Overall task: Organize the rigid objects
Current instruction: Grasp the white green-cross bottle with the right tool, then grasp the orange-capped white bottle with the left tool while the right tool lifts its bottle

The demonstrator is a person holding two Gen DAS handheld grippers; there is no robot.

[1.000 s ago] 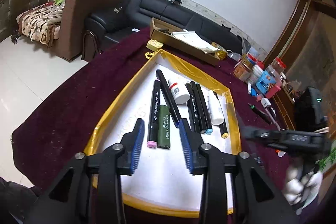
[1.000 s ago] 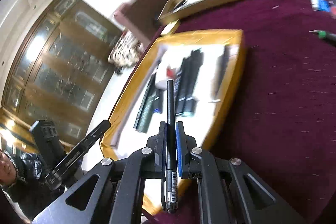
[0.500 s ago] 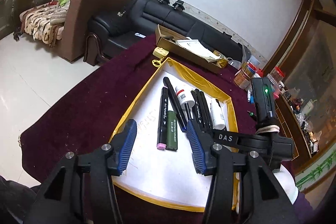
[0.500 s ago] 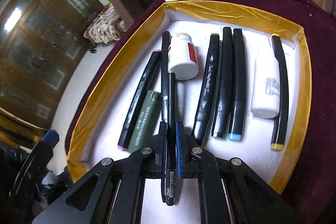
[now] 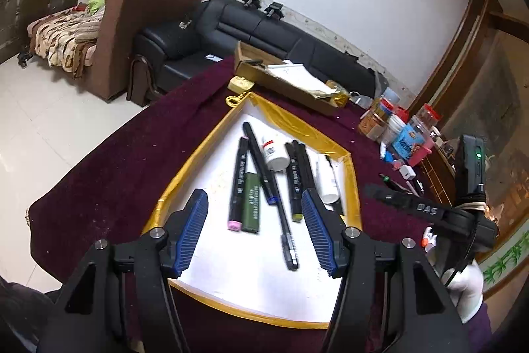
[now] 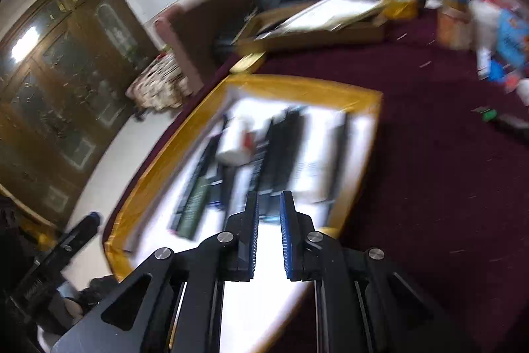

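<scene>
Above the gold-rimmed tray [image 5: 185, 167], left gripper [image 5: 254, 234] fingers spread wide; right gripper [image 6: 268, 235] fingers narrowly parted (nothing held).

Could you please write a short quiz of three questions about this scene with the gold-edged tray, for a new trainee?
1. True or false: the right hand-held gripper is holding the black pen.
2. Multiple choice: where does the black pen lie? A) on the dark red cloth B) inside the gold-edged tray C) in the cardboard box
3. What colour is the cap end of the marker that lies beside the green tube?

Key:
1. False; it is open with nothing between its pads.
2. B
3. Pink
</scene>
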